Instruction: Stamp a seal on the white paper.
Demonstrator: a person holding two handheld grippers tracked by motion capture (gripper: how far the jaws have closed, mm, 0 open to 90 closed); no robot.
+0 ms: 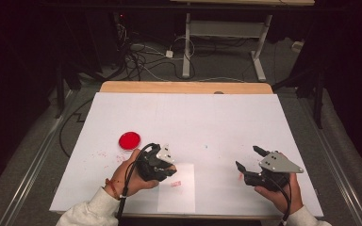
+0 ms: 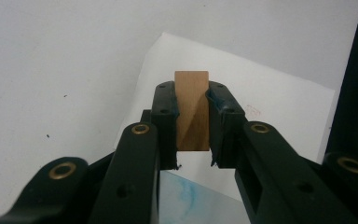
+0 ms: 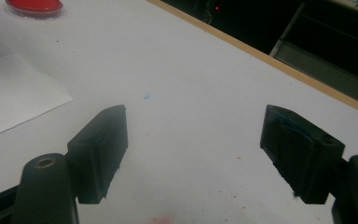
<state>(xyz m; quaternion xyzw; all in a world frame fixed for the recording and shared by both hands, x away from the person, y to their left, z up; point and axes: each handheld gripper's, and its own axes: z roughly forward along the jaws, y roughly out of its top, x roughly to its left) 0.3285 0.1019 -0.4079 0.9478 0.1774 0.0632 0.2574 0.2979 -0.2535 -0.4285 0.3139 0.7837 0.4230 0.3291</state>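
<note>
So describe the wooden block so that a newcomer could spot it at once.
Start at the white table and go to the sheet of paper near its front edge, the one with a small red stamp mark. Above that sheet, the left gripper is shut on the wooden block. It is the only plain brown piece here, unlike the round red ink pad.

- Wooden block (image 2: 192, 109): light brown, with a darker slanting grain.
- Ink pad (image 1: 130, 140): bright red.
- Paper sheet (image 1: 176, 188): white, bearing a small red stamp mark (image 1: 175, 183).
- Worktop (image 1: 226, 127): white, speckled red.
- Fingers (image 3: 100, 151): black.
</note>
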